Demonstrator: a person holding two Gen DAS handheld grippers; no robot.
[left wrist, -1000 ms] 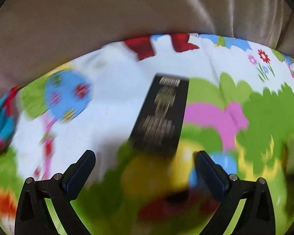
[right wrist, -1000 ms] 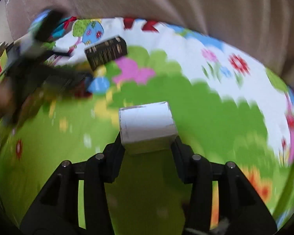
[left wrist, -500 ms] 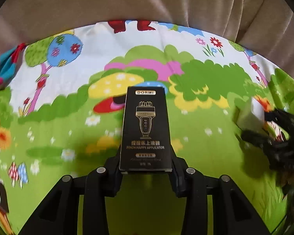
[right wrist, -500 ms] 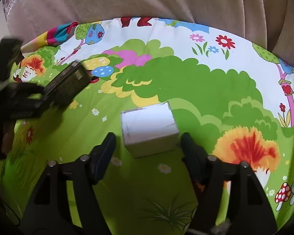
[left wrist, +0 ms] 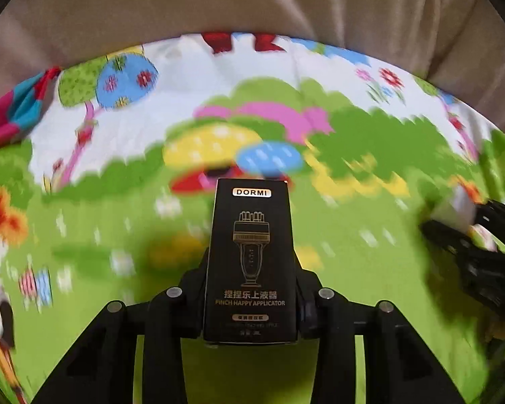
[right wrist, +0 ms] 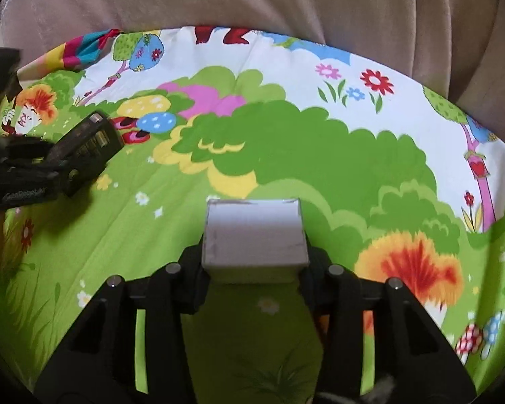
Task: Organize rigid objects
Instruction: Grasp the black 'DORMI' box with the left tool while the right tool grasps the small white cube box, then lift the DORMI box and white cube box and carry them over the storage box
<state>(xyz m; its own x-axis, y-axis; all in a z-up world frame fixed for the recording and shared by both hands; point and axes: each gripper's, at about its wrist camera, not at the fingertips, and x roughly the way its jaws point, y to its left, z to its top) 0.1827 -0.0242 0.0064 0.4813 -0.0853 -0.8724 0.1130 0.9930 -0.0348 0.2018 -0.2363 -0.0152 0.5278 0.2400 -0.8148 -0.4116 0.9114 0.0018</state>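
Changed: our right gripper (right wrist: 254,262), spread half a second ago, now pinches the white box (right wrist: 254,235) above the cartoon mat (right wrist: 286,141). Our left gripper (left wrist: 250,289) still clamps the black DORMI box (left wrist: 250,262) between its fingers.

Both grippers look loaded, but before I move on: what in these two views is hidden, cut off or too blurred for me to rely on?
- Left wrist view: the cartoon play mat is motion-blurred; the right gripper and white box at the right edge are smeared.
- Left wrist view: the black DORMI box hides the mat under it.
- Right wrist view: the left gripper is cut by the left edge.
- Right wrist view: the white box underside is hidden by itself and the fingers.
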